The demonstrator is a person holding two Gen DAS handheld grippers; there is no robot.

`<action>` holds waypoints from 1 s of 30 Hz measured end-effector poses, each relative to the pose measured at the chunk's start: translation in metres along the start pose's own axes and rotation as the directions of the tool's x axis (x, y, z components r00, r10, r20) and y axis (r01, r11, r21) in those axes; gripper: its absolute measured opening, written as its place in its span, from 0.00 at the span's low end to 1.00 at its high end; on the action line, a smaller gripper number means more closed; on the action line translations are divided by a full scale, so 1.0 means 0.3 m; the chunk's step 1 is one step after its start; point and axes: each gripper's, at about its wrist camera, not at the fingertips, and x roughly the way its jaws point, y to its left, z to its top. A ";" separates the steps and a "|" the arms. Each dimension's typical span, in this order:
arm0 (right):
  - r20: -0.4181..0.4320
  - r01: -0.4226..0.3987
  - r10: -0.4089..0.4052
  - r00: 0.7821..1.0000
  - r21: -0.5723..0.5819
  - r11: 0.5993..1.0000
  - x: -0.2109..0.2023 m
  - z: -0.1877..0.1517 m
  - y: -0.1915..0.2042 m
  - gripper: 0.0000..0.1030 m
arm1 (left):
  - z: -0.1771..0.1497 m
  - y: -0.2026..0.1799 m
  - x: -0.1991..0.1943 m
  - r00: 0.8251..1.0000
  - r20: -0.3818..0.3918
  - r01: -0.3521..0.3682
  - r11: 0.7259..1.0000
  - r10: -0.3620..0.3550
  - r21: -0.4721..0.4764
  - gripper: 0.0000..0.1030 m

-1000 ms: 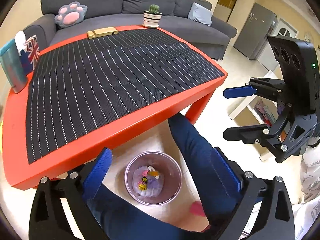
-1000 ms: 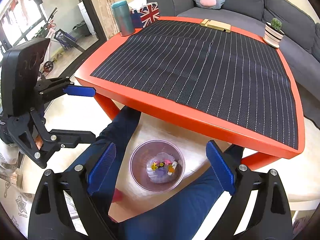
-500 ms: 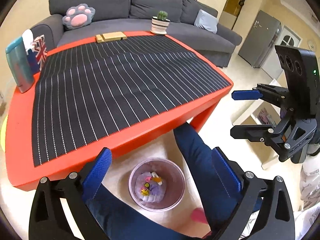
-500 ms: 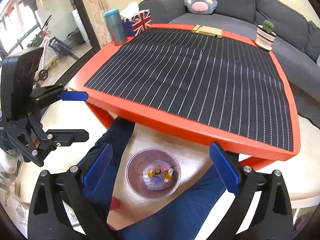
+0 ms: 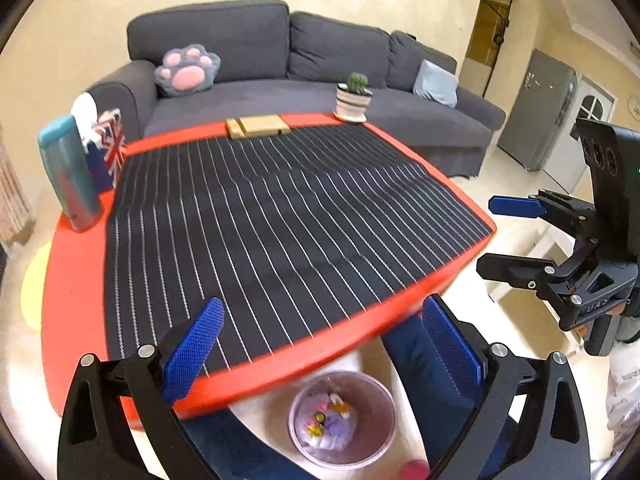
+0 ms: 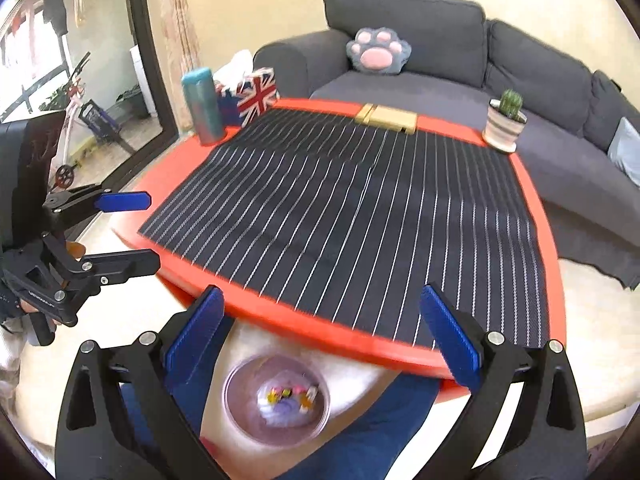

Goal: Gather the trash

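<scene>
A clear round trash bin [image 5: 342,420] stands on the floor between the person's blue-trousered legs, under the near edge of the red table [image 5: 76,280]. It holds small colourful scraps on purple and white wrapping; it also shows in the right wrist view [image 6: 277,399]. My left gripper [image 5: 324,354] is open and empty, above the table's near edge. My right gripper [image 6: 323,340] is open and empty too. Each gripper shows in the other's view, the right one [image 5: 504,236] and the left one [image 6: 132,230], with jaws apart.
A black striped mat [image 5: 272,216] covers the table. At its far side stand a teal bottle [image 5: 68,172], a Union Jack tissue box [image 5: 108,148], wooden blocks [image 5: 258,126] and a potted cactus [image 5: 354,98]. A grey sofa [image 5: 300,60] lies behind.
Both grippers have risen and tilted up. The table now fills more of both views and the bin has dropped toward the bottom edge. Both stay open.
</scene>
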 end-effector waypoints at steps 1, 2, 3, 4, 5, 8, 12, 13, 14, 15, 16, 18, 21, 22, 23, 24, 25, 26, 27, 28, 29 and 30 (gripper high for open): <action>0.005 0.004 -0.004 1.000 0.001 1.000 0.002 0.010 -0.001 0.94 | 0.007 0.003 0.000 1.000 0.006 -0.009 1.000 0.009 0.000 0.93; 0.013 0.009 -0.009 1.000 -0.001 1.000 0.004 0.022 -0.001 0.94 | 0.018 0.007 0.001 1.000 0.015 -0.025 1.000 0.025 0.001 0.93; 0.026 0.015 -0.015 1.000 -0.005 1.000 0.004 0.037 -0.002 0.94 | 0.027 0.011 0.001 0.999 0.024 -0.029 1.000 0.029 0.004 0.93; 0.034 0.022 -0.022 0.999 -0.008 1.000 0.005 0.049 -0.001 0.94 | 0.036 0.015 -0.001 0.999 0.032 -0.033 0.999 0.033 0.005 0.93; 0.038 0.027 -0.027 0.999 -0.011 1.000 0.007 0.059 0.000 0.94 | 0.049 0.021 -0.003 0.998 0.043 -0.046 0.999 0.046 0.004 0.93; 0.053 0.036 -0.035 0.998 -0.016 0.999 0.012 0.086 -0.002 0.94 | 0.079 0.035 -0.004 0.995 0.066 -0.080 0.997 0.080 0.007 0.93; 0.063 0.039 -0.039 0.997 -0.006 0.999 0.020 0.118 -0.009 0.94 | 0.100 0.059 0.016 0.997 0.050 -0.059 0.998 0.060 -0.013 0.93; 0.063 0.036 -0.035 0.997 -0.005 0.999 0.021 0.121 -0.009 0.94 | 0.102 0.064 0.020 0.998 0.047 -0.045 0.999 0.046 -0.020 0.93; 0.063 0.032 -0.031 0.998 -0.004 0.999 0.023 0.126 -0.009 0.94 | 0.105 0.074 0.028 0.999 0.040 -0.032 0.999 0.033 -0.034 0.93; 0.063 0.031 -0.030 0.998 -0.006 1.000 0.023 0.127 -0.009 0.94 | 0.107 0.079 0.033 0.999 0.036 -0.028 0.999 0.030 -0.040 0.93; 0.063 0.030 -0.030 0.998 -0.007 1.000 0.023 0.130 -0.009 0.94 | 0.109 0.085 0.038 0.999 0.037 -0.030 0.998 0.032 -0.046 0.93; 0.065 0.027 -0.027 0.998 -0.007 1.000 0.024 0.135 -0.009 0.94 | 0.110 0.090 0.043 0.999 0.038 -0.027 0.998 0.029 -0.056 0.93; 0.069 0.034 -0.033 0.997 -0.009 0.999 0.022 0.137 -0.009 0.94 | 0.112 0.098 0.046 0.999 0.038 0.002 0.997 0.001 -0.077 0.94; 0.069 0.036 -0.035 0.997 -0.010 0.999 0.023 0.138 -0.011 0.94 | 0.113 0.099 0.046 0.999 0.039 -0.002 0.997 0.005 -0.078 0.94; 0.068 0.035 -0.035 0.997 -0.008 0.999 0.025 0.138 -0.012 0.94 | 0.114 0.098 0.044 0.999 0.042 -0.009 0.997 0.012 -0.078 0.94; 0.066 0.034 -0.033 0.997 -0.005 0.999 0.027 0.138 -0.016 0.94 | 0.115 0.098 0.041 0.999 0.047 -0.009 0.997 0.013 -0.078 0.94; 0.064 0.033 -0.033 0.997 -0.004 0.999 0.030 0.139 -0.018 0.94 | 0.116 0.099 0.040 0.999 0.049 -0.007 0.997 0.011 -0.080 0.94; 0.063 0.033 -0.033 0.997 -0.004 0.999 0.031 0.139 -0.018 0.94 | 0.118 0.098 0.040 0.999 0.048 -0.005 0.997 0.009 -0.081 0.94; 0.060 0.033 -0.033 0.998 -0.003 0.999 0.034 0.138 -0.021 0.94 | 0.119 0.098 0.040 0.999 0.047 -0.006 0.997 0.010 -0.081 0.94; 0.059 0.033 -0.033 0.998 -0.002 0.999 0.035 0.138 -0.021 0.94 | 0.119 0.096 0.040 0.999 0.049 -0.013 0.997 0.017 -0.080 0.94; 0.058 0.031 -0.031 0.998 -0.001 1.000 0.038 0.139 -0.022 0.94 | 0.118 0.091 0.038 0.998 0.050 -0.021 0.997 0.025 -0.077 0.94; 0.058 0.028 -0.028 0.998 -0.001 1.000 0.039 0.138 -0.023 0.94 | 0.118 0.088 0.039 0.998 0.050 -0.028 0.997 0.031 -0.075 0.94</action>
